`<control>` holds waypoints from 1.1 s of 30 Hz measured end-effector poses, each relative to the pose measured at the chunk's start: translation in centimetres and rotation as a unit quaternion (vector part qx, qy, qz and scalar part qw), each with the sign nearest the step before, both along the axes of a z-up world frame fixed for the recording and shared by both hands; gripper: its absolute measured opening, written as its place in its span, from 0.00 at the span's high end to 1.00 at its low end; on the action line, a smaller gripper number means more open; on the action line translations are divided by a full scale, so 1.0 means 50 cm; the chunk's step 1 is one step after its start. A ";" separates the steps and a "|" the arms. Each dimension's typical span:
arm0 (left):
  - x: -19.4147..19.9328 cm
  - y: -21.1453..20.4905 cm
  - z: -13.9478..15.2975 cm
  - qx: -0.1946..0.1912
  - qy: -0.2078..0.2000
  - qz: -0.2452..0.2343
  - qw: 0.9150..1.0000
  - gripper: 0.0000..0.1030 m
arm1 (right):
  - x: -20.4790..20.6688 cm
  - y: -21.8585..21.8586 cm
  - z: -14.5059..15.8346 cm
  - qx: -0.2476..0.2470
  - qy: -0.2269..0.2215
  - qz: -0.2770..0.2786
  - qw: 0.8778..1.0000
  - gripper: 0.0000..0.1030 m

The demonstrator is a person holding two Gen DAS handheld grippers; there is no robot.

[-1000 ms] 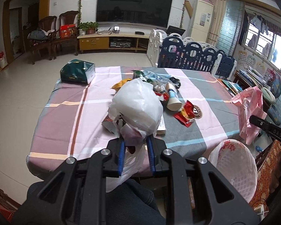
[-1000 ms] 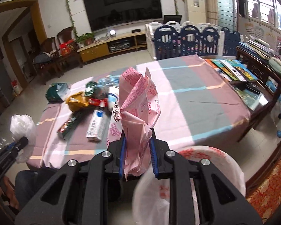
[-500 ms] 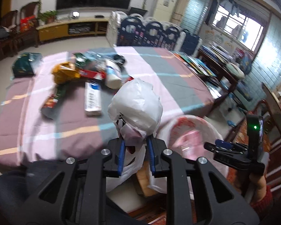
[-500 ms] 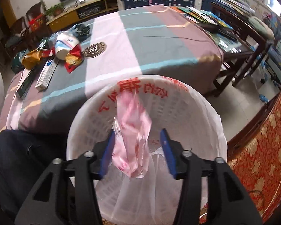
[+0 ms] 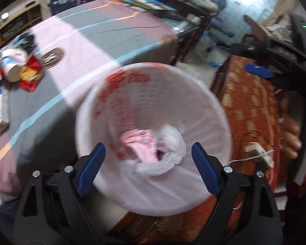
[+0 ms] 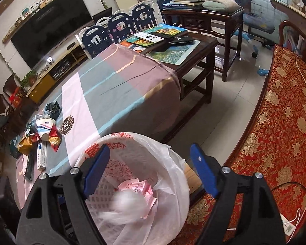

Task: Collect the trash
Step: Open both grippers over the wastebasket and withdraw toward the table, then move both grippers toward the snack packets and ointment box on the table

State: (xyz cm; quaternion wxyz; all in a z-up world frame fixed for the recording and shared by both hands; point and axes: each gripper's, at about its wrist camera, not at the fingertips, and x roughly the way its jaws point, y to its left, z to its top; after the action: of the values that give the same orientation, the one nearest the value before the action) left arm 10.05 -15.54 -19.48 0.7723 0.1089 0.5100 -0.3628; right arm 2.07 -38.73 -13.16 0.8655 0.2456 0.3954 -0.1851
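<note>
With both loads now let go, I have my left hand-held gripper (image 5: pixel 148 158) and my right hand-held gripper (image 6: pixel 151 168) poised over the white trash basket (image 5: pixel 218 110), each with its blue pads spread wide and nothing between them; the jaws of both have just been opening. A second ago the left one was clamped on a crumpled white plastic bag (image 5: pixel 170 143) above the worktop (image 5: pixel 104 34), and the right one on a pink printed wrapper (image 5: pixel 140 145); both pieces now lie loose at the bottom of the lined basket, the wrapper at about 9 o'clock of the bag and touching it. The bag shows as a white blur in the right wrist view, so it may not have settled yet. By my reading, this round of the clean-up is finished and both grippers are free for the next pick. The basket stands on the floor just off the worktop's near corner, beside a red and gold patterned seat (image 6: pixel 279 126), its thin liner (image 6: pixel 173 163) folded over the rim and printed in red. More litter waits on the striped cloth at roughly 10 o'clock from the basket: a tipped paper cup (image 6: pixel 43 127), red and yellow snack wrappers (image 6: pixel 55 137), a long white and blue box (image 6: pixel 41 156) and a dark crumpled piece (image 6: pixel 53 107).
</note>
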 end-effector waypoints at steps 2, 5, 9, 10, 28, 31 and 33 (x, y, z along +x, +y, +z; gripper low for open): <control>0.018 0.041 0.012 -0.001 -0.016 0.059 0.998 0.16 | 0.013 0.017 -0.006 0.001 0.004 0.012 1.000 0.22; 0.053 0.135 0.045 0.001 -0.058 0.170 0.984 0.11 | 0.046 0.069 -0.016 0.002 0.014 0.048 0.999 0.22; 0.073 0.269 0.084 0.031 -0.136 0.279 0.950 0.10 | 0.085 0.156 -0.009 -0.001 0.022 0.103 0.994 0.22; 0.078 0.303 0.091 0.050 -0.157 0.303 0.939 0.10 | 0.094 0.184 -0.003 -0.008 0.023 0.117 0.993 0.23; 0.090 0.694 0.108 -0.006 -0.220 0.444 0.868 0.06 | 0.245 0.646 0.060 -0.117 0.008 0.272 0.955 0.14; 0.091 0.720 0.095 -0.018 -0.213 0.455 0.865 0.06 | 0.265 0.689 0.047 -0.101 0.024 0.273 0.956 0.14; 0.095 0.736 0.087 -0.025 -0.203 0.462 0.863 0.06 | 0.271 0.719 0.037 -0.106 0.028 0.278 0.954 0.14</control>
State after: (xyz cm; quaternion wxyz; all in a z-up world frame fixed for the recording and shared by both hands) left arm 14.81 21.25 -15.13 0.9405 -0.0870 0.3243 0.0527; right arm 15.59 -2.79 -11.31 0.8921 0.0276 0.4507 0.0153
